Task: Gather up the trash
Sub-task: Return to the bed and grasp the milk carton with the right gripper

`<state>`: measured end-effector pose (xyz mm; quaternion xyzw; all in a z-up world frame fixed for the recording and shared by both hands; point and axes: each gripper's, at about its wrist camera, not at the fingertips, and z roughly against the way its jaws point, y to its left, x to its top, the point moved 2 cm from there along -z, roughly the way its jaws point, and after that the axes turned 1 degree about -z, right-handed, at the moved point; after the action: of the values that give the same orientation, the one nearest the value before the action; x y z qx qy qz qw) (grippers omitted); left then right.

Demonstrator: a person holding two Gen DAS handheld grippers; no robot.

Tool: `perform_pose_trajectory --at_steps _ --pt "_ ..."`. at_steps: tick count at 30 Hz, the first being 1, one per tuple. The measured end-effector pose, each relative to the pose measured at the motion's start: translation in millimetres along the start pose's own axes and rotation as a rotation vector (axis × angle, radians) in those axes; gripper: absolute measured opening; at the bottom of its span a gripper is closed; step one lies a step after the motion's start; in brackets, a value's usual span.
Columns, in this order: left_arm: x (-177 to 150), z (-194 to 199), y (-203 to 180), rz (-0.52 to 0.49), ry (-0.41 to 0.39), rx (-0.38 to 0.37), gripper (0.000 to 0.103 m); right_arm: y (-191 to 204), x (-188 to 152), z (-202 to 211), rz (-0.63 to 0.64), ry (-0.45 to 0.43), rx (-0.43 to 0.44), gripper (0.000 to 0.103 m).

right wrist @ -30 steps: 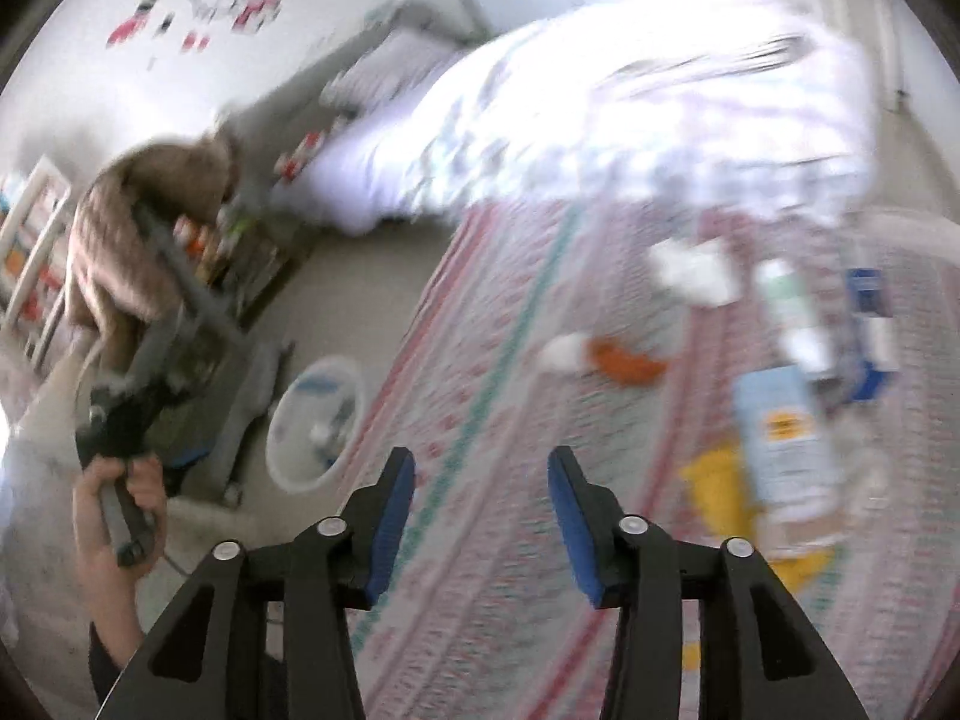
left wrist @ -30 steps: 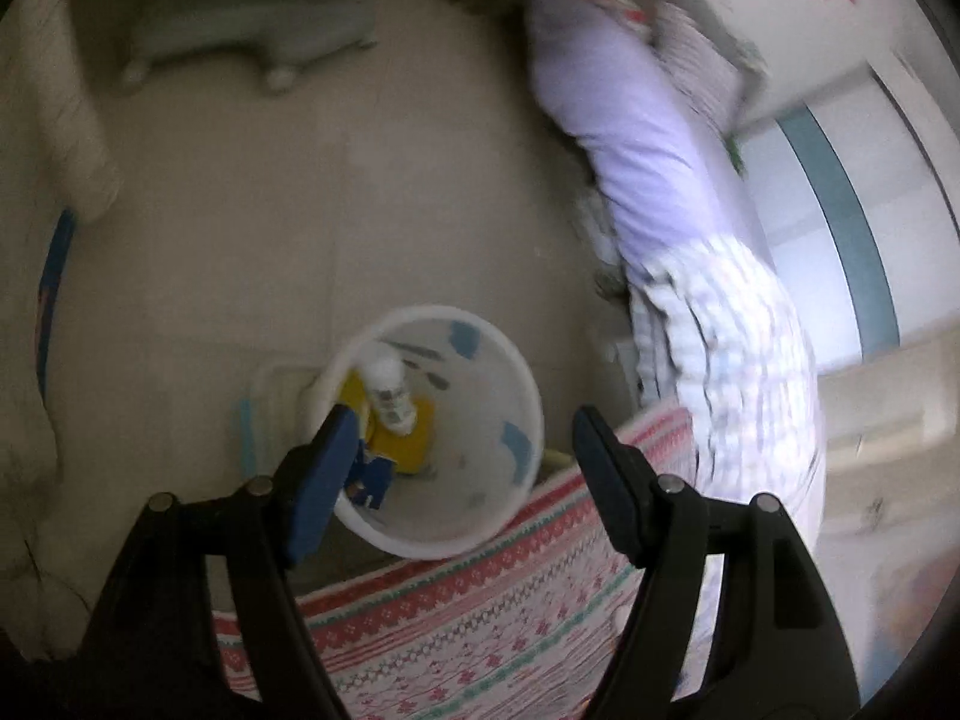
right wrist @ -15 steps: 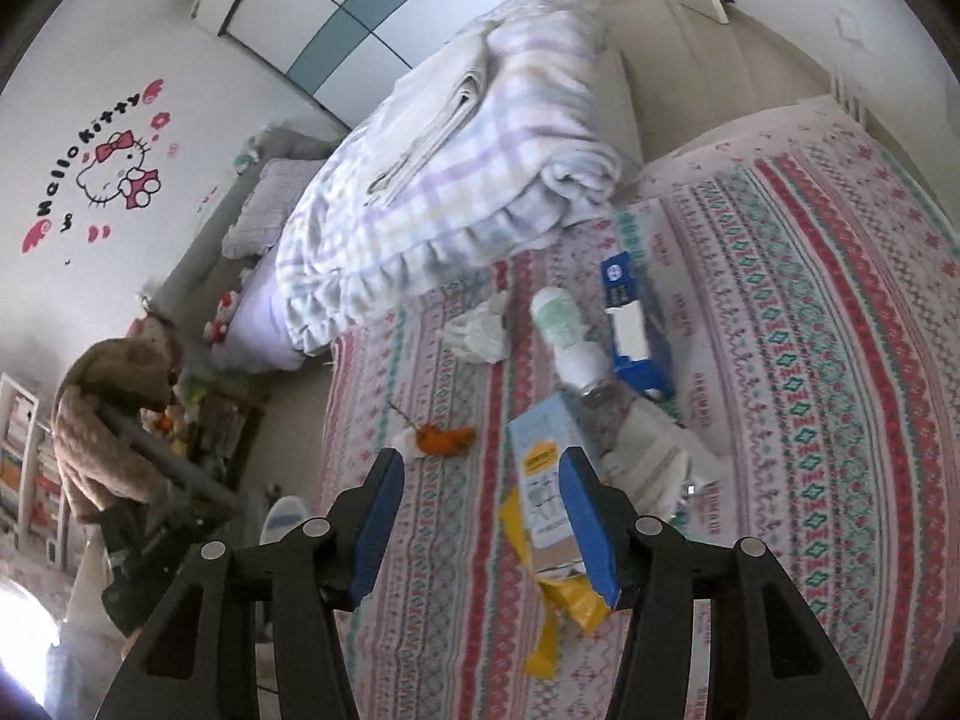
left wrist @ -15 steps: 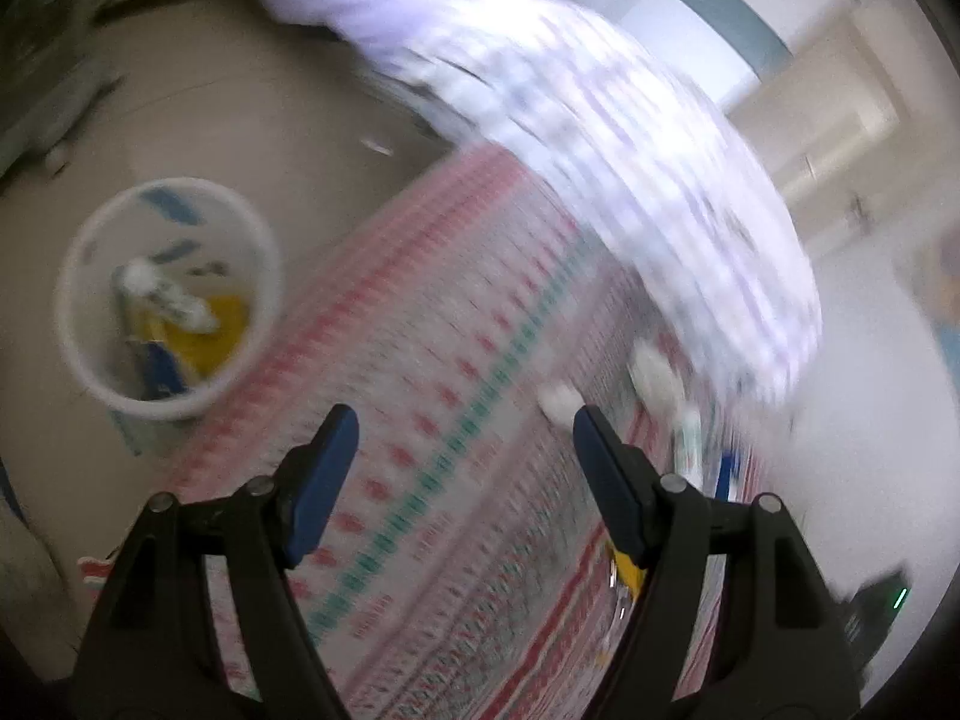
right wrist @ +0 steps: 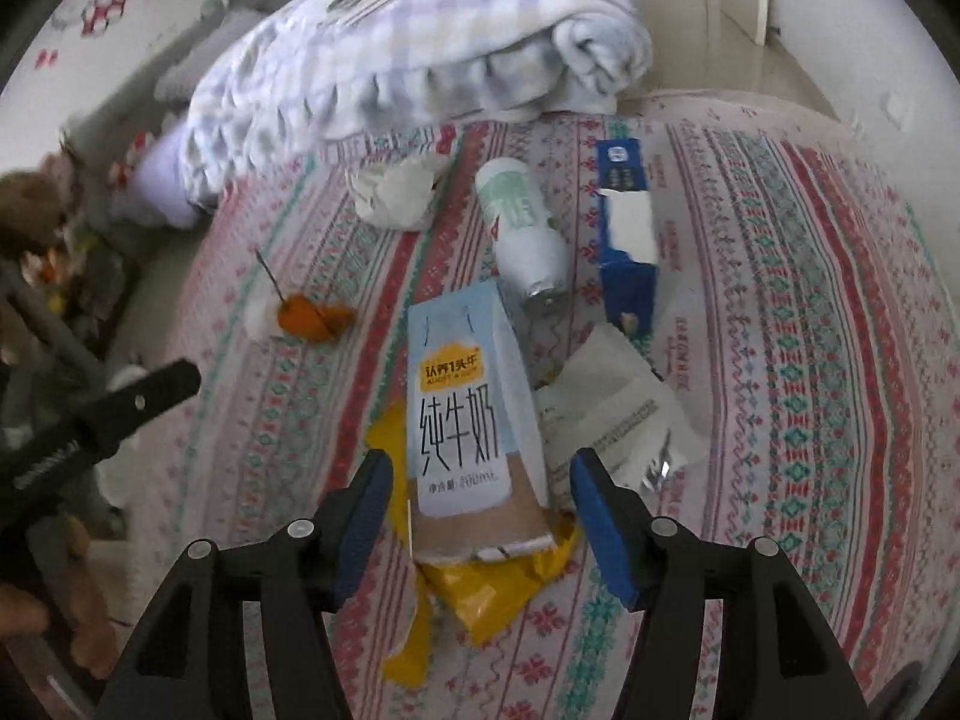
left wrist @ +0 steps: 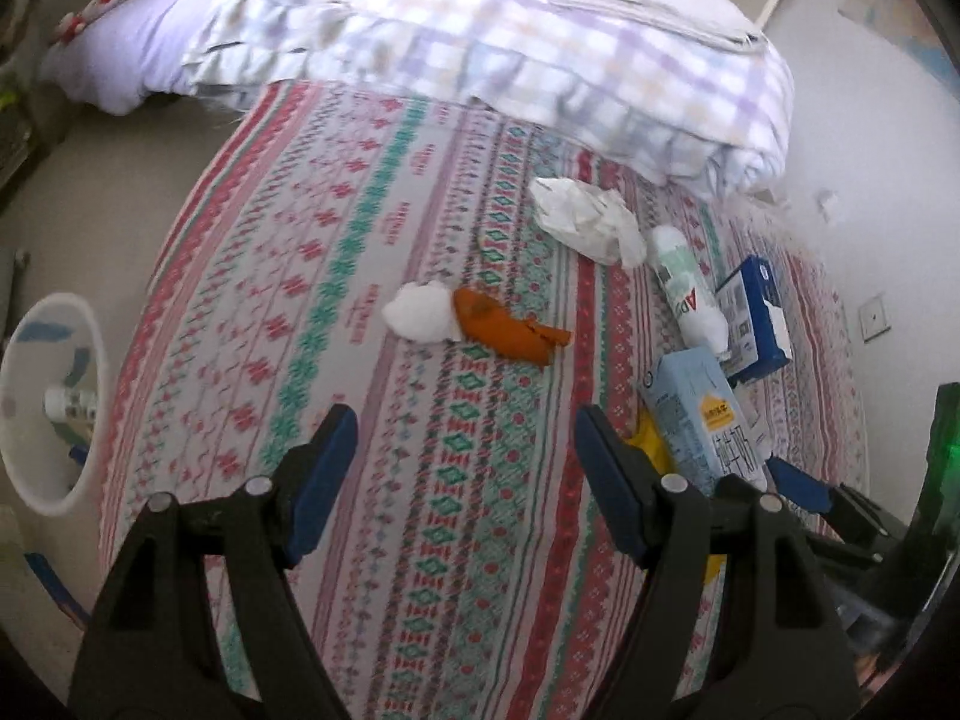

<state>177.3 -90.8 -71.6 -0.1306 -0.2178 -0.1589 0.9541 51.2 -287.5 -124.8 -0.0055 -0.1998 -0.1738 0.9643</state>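
Trash lies on a patterned bedspread [left wrist: 372, 276]. A light blue milk carton [right wrist: 462, 414] lies on a yellow wrapper [right wrist: 480, 588], with my open right gripper [right wrist: 480, 504] straddling its near end, apart from it. Beside it lie a white-green bottle [right wrist: 522, 228], a blue box [right wrist: 624, 240], white paper packets [right wrist: 612, 414], a crumpled tissue [right wrist: 396, 192] and an orange peel [right wrist: 306, 318]. My left gripper [left wrist: 462, 468] is open and empty over the bedspread, short of the orange peel [left wrist: 504, 330] and white wad [left wrist: 420, 312]. The white bin [left wrist: 54, 402] stands on the floor at left, holding trash.
A folded checked quilt [left wrist: 480, 30] lies at the back of the bed. A lilac pillow [left wrist: 114, 54] is at far left. The right gripper's tip [left wrist: 804, 492] shows at the left view's right edge. The left gripper's arm [right wrist: 90, 426] crosses the right view's left side.
My left gripper swung from above the bin to over the bed. My right gripper moved in close over the milk carton. Both stayed open.
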Motion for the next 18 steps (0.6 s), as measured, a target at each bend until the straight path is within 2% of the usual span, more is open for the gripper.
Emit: perform_pose_trajectory --at_steps 3,5,6,10,15,18 --pt "4 -6 -5 0.006 0.019 -0.029 0.075 7 0 -10 0.029 0.020 -0.023 0.063" --pt "3 -10 -12 0.006 0.044 -0.056 0.075 5 -1 -14 0.009 0.041 -0.019 0.056" --pt "2 -10 -15 0.000 0.055 -0.074 0.075 1 -1 -13 -0.011 0.039 -0.004 0.055" --pt "-3 -11 -28 -0.023 0.079 -0.124 0.075 -8 3 19 -0.078 -0.047 0.069 0.054" --pt "-11 -12 -39 -0.002 0.118 -0.235 0.075 -31 6 60 -0.174 -0.145 0.178 0.055" --pt "-33 -23 -68 -0.056 0.204 -0.311 0.075 -50 13 73 -0.238 -0.178 0.197 0.055"
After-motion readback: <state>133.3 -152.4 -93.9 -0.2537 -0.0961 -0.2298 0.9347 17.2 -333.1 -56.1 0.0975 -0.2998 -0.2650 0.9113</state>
